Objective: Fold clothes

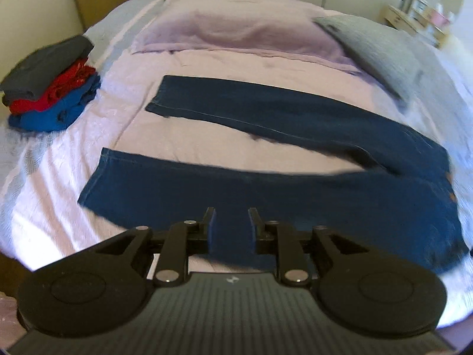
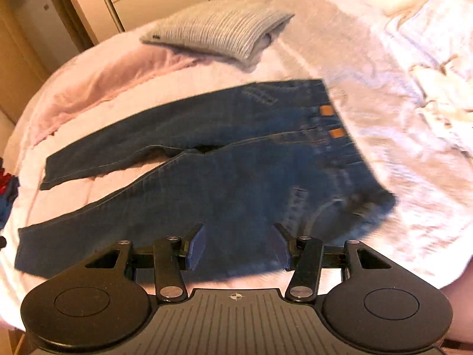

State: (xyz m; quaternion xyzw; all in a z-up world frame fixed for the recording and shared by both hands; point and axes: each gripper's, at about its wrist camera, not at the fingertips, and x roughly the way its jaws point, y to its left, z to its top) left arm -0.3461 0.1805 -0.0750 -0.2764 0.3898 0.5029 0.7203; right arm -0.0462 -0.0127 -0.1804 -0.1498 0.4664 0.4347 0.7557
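While the jeans (image 1: pixel 266 159) are lying flat on the bed (image 1: pixel 207 136), with the two legs spread apart like a narrow V, nobody is holding them at this moment. In the left wrist view they are filling the middle and the lower right of the frame, the leg ends pointing to the left; in the right wrist view the waistband with its brown patch is sitting at the centre right.

The left gripper (image 1: pixel 231 227) is hovering over the nearer leg, its jaws standing at a narrow gap with only air between the pads, the denim showing below. The right gripper (image 2: pixel 238 247) is hanging above the seat part of the jeans, its jaws standing wide and also empty.

At the far left of the left wrist view a stack of folded clothes (image 1: pixel 50 88), dark grey on red on blue, is resting on the bed, so I judge that some pieces are already done. The jeans are laid out but no fold is made in them yet; bringing one leg over the other seems to be the coming step. A grey knitted garment (image 2: pixel 218 32) is lying near the upper edge of the right wrist view, loosely doubled, and I cannot tell if it is finished.
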